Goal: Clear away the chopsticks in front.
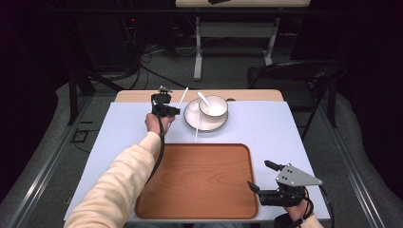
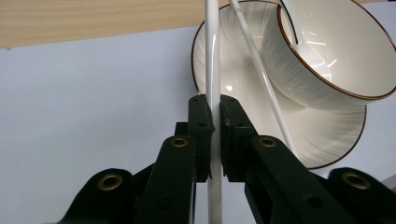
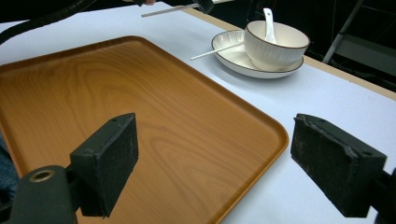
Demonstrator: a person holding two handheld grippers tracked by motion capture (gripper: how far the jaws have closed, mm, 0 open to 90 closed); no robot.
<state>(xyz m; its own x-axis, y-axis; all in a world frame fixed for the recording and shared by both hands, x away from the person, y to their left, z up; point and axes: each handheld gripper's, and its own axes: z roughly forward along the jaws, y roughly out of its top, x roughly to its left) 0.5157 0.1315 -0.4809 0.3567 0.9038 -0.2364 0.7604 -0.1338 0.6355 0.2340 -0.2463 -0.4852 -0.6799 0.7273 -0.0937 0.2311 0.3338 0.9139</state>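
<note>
Chopstick (image 2: 213,70) stands pinched between the left gripper's (image 2: 214,121) jaws, just left of the plate (image 2: 336,135). A second chopstick (image 1: 196,127) apparently leans on the plate's rim. Bowl (image 1: 213,105) and spoon (image 1: 204,99) sit on it. Right gripper (image 1: 260,176) hangs wide beside the tray (image 1: 199,180).

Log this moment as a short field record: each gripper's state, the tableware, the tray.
left gripper: shut on a white chopstick, held clear of the plate
right gripper: open, holds nothing, at the tray's near right corner
second chopstick: rests on the plate's rim, its tip on the table
plate: white, dark-rimmed, beyond the tray
bowl: stands on the plate
spoon: in the bowl
tray: wooden, nothing on it
</note>
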